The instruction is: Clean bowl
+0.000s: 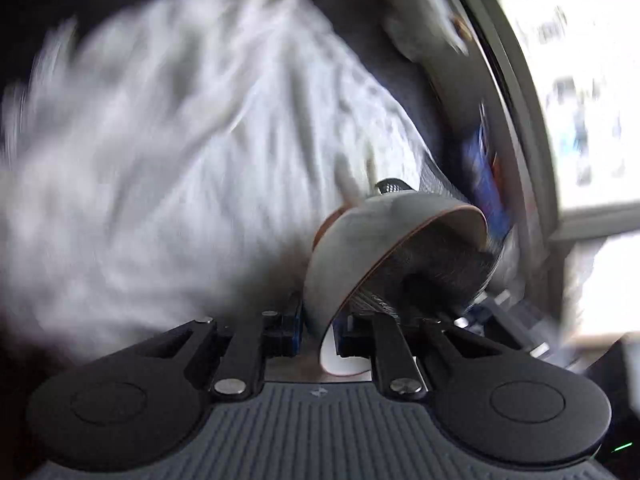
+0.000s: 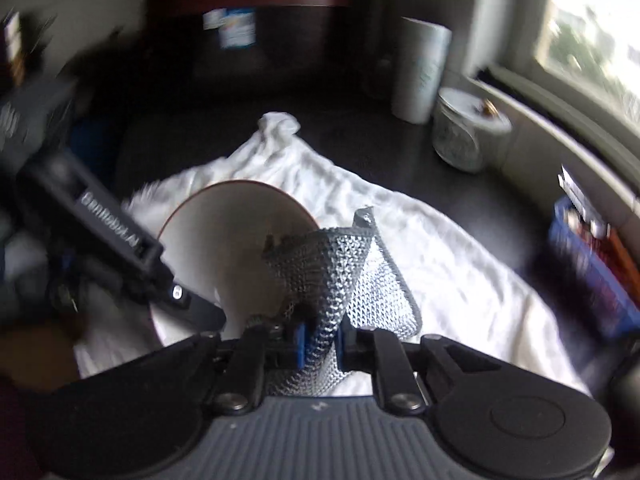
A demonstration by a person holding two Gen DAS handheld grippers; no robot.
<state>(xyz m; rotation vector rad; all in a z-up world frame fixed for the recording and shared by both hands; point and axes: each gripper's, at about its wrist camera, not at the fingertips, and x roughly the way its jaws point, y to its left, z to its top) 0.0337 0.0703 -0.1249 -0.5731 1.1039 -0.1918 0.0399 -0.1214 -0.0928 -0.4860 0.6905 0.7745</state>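
A grey bowl with a brown rim is held tilted on its side; my left gripper is shut on its rim. In the right wrist view the bowl shows its pale inside, with the left gripper clamped on its lower left edge. My right gripper is shut on a silver mesh scrubbing cloth, which drapes against the bowl's right inner side. In the left wrist view the mesh cloth shows inside the bowl's opening.
A crumpled white towel lies on the dark counter under the bowl. A paper towel roll and a glass jar stand at the back right by the window. A blue basket sits at the right.
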